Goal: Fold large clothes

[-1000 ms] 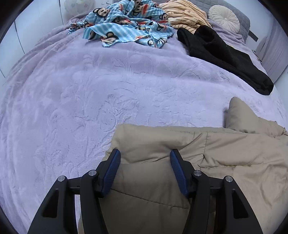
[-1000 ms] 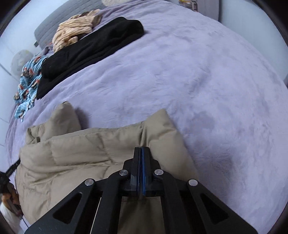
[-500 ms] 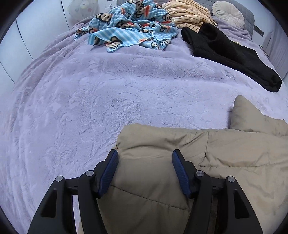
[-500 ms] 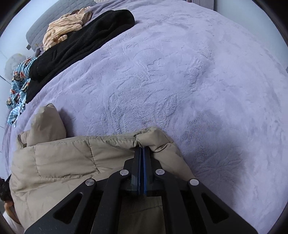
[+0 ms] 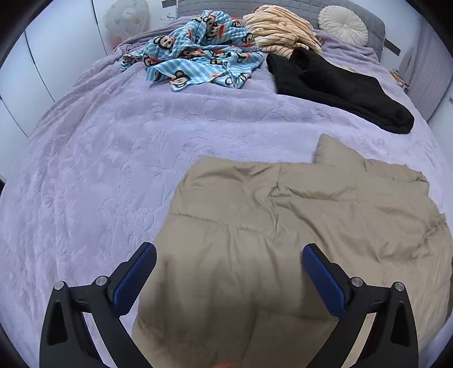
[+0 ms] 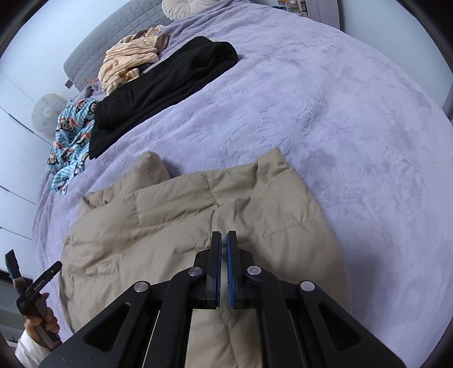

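A tan puffer jacket (image 5: 283, 220) lies folded on the purple bedspread (image 5: 113, 155), its far edge flat and one rounded corner sticking up. My left gripper (image 5: 229, 250) hovers above the jacket's near left part. Its jaws are opening wide, the blue pads clear of the fabric. In the right wrist view the same jacket (image 6: 175, 226) fills the lower middle. My right gripper (image 6: 224, 236) hangs over it, shut to a thin slit with nothing in it. A hand (image 6: 39, 322) holding the left gripper (image 6: 31, 277) shows at the bottom left.
At the head of the bed lie a black garment (image 5: 334, 85), a blue monkey-print blanket (image 5: 203, 56), a cream striped garment (image 5: 280, 31) and a round pillow (image 5: 342, 25). Purple bedspread (image 6: 339, 127) stretches bare to the right of the jacket.
Both grippers lifted and drew back from the jacket. The left jaws spread wide off the fabric. The right gripper let go of the jacket's corner, which now lies on the bed.
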`<state>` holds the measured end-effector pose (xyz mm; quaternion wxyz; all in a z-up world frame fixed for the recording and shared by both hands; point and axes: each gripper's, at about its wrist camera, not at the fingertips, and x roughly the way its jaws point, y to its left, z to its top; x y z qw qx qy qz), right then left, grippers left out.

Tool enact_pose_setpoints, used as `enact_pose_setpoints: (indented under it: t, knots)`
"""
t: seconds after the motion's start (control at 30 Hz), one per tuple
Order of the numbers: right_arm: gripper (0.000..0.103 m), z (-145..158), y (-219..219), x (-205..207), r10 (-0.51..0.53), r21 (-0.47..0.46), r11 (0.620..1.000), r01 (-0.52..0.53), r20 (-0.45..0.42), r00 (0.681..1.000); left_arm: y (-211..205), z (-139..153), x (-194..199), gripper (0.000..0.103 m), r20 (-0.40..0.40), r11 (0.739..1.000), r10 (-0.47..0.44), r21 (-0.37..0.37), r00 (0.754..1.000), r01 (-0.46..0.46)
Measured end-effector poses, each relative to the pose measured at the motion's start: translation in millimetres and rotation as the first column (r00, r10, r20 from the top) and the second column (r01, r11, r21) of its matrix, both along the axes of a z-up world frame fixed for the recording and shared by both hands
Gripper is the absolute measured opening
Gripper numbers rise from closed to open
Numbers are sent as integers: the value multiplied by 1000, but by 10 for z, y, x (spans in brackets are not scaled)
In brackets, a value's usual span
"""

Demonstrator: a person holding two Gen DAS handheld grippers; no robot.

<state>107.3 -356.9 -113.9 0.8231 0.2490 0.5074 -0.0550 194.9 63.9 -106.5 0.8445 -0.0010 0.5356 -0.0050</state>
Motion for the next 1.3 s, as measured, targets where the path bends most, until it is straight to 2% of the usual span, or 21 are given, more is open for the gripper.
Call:
enact_pose_setpoints:
  t: [0.2, 0.43, 0.47, 0.53, 0.57, 0.6, 0.7, 0.73, 0.8, 0.93, 1.0, 1.2, 1.3]
  knots:
    - [4, 41, 176, -470, 15, 76, 997, -14, -17, 1000, -17, 61, -434, 103, -39, 1000, -8, 21, 999, 9]
    - [6, -33, 349, -1028, 26, 202, 979, -17, -43, 999, 74, -39, -945, 103, -126, 1000, 10, -13, 992, -12]
    - [13, -54, 376, -1112, 22, 216, 976, -10, -52, 998, 91, -62, -1027, 103, -142, 1000, 16, -20, 990, -19]
    - [38, -85, 404, -1251, 3, 238, 971, 13, -66, 998, 126, -104, -1154, 103, -173, 999, 30, -29, 984, -35]
    - [60, -94, 422, -1326, -10, 245, 969, 26, -68, 998, 145, -126, -1218, 103, -186, 998, 38, -37, 982, -46]
    - [69, -100, 432, -1380, -20, 249, 968, 36, -66, 998, 160, -146, -1261, 103, -195, 998, 39, -45, 980, -49]
    - [70, -155, 468, -1520, -43, 274, 959, 65, -84, 996, 194, -237, -1363, 103, -240, 995, 42, -74, 970, -62]
    - [71, -185, 474, -1560, -54, 284, 956, 78, -92, 994, 201, -278, -1391, 103, -263, 992, 30, -106, 964, -60]
    - [81, -233, 479, -1602, -67, 299, 950, 94, -101, 993, 218, -306, -1442, 103, -274, 988, 26, -142, 961, -67]
    - [87, -325, 460, -1644, -99, 338, 932, 130, -106, 989, 232, -319, -1491, 103, -270, 978, 39, -186, 962, -92]
    - [103, -390, 442, -1656, -116, 368, 918, 150, -113, 987, 237, -326, -1494, 103, -268, 976, 51, -190, 962, -105]
    - [103, -522, 440, -1634, -145, 413, 891, 186, -129, 981, 287, -418, -1434, 103, -293, 961, 37, -252, 955, -114]
    - [103, -580, 424, -1643, -167, 429, 879, 209, -136, 977, 309, -450, -1431, 103, -296, 945, 28, -304, 955, -122]
